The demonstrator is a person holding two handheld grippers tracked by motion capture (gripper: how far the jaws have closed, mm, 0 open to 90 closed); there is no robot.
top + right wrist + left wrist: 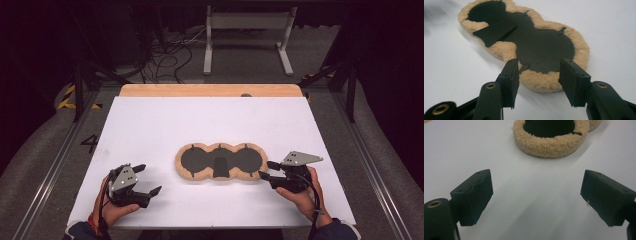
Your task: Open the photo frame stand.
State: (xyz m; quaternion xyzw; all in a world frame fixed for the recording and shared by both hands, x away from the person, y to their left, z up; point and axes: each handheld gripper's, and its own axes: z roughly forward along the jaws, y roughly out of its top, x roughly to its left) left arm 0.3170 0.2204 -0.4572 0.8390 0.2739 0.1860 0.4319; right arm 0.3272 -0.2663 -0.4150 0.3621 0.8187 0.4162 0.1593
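A three-lobed fleece pad (220, 161) lies flat near the middle of a white table (150, 125), tan pile forming its rim and a black lining its centre. A black flap (220, 167) lies on the near edge of the middle lobe; small black tabs (561, 30) cross the rim, their fastening too small to make out. In the left gripper view the pad's far portion is cut off by the top edge. The left gripper (145, 180), held in the left hand (112, 207) at the near left corner, has its jaws spread wide over bare table, well apart from the pad. The right gripper (267, 170), held in the right hand (300, 195), has its jaws parted and empty just beside the pad's right lobe; in the right gripper view the jaws flank that lobe's near edge, and whether they touch the pile cannot be told. A strip of wood (210, 90) shows along the table's far edge. Beyond it the room is dark, with a grey carpeted floor (240, 60), loose cables (170, 55) and a pale metal stand (248, 35).
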